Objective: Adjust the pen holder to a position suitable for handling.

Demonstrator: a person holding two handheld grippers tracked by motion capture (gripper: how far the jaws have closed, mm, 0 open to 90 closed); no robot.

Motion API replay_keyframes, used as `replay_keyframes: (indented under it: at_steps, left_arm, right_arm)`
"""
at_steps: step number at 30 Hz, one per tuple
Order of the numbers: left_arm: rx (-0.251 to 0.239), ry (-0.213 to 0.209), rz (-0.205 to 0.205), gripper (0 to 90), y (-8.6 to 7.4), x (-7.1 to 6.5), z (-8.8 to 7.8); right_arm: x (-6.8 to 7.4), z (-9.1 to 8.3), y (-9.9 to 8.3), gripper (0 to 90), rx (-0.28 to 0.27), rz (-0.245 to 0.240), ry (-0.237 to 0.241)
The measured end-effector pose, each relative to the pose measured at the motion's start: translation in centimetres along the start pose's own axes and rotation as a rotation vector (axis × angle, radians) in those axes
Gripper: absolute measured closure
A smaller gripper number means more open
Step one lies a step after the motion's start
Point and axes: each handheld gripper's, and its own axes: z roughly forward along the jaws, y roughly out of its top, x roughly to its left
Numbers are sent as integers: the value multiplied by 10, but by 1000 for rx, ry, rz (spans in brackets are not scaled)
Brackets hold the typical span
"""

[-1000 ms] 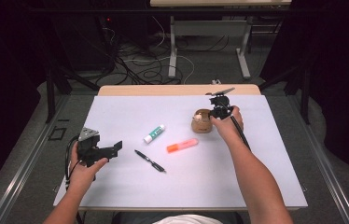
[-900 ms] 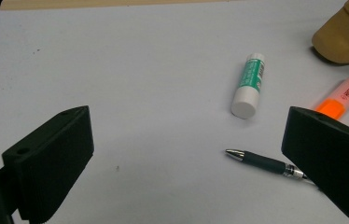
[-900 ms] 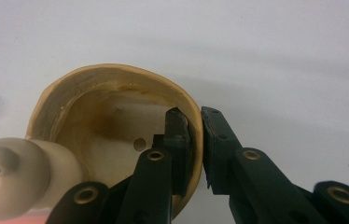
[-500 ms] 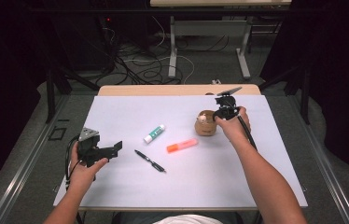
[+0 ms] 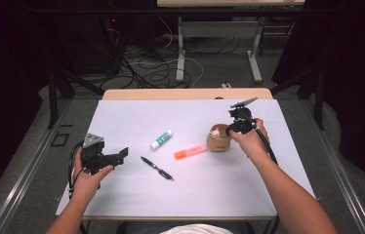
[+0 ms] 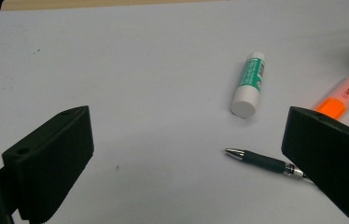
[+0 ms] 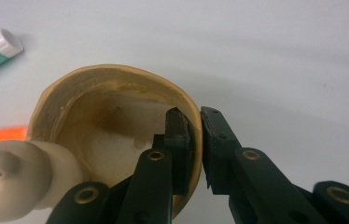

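Right tongs (image 7: 195, 149) clamped on the rim of a wooden cup (image 5: 218, 139), one jaw inside, one outside the wall. The cup stands upright, mouth up, on the right half of the bench (image 5: 136, 114); a pale rounded thing (image 7: 18, 175) sits in it (can't tell what). Just left of the cup an orange marker (image 5: 190, 151) lies pointing at it; farther left a glue stick (image 5: 161, 139) and a black pen (image 5: 156, 168), both slanted. Left tongs (image 6: 186, 158) gape wide, holding nothing, low over the bench's left side.

Right tongs (image 5: 230, 130) seemingly grip the brown pot's (image 5: 218, 141) rim beside an orange marker (image 5: 190, 152).
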Motion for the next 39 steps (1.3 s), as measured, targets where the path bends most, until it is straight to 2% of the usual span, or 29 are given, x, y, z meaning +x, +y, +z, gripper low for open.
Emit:
replay_keyframes:
  at_steps: [4,10,12,13,16,17,20,24,25,27,31,34,39]
  left_arm:
    - [3,2,2,23,0,-1,1]
    - [1,2,2,23,-1,-2,1]
    - [1,2,5,23,0,-2,1]
    - [1,1,6,23,0,-2,1]
    - [4,0,10,23,0,-3,1]
    - [3,0,11,23,0,-3,1]
    - [2,-4,8,23,0,-5,1]
    - [4,-5,13,23,0,-5,1]
    - [3,-5,14,23,0,-5,1]
    - [0,-6,15,23,0,-5,2]
    - [2,-6,21,23,0,-5,1]
    - [6,-9,23,23,0,-6,1]
    - [7,-7,23,23,0,-6,2]
  right_arm:
    - [-1,-4,-15,824,20,2,16]
    - [4,-7,-26,826,41,-21,8]
    - [7,-8,-31,826,62,-7,24]
    - [9,-9,-36,826,75,5,48]
    - [12,-8,-41,826,75,15,70]
    - [14,-10,-43,827,99,14,70]
    - [21,-11,-51,827,113,3,66]
    - [28,-13,-59,827,116,-7,62]
    - [29,-13,-62,827,94,-11,77]
    - [32,-15,-64,827,110,-20,68]
    - [38,-15,-69,827,96,-14,60]
    - [40,-17,-72,827,90,18,42]
    - [43,-17,-75,809,75,13,42]
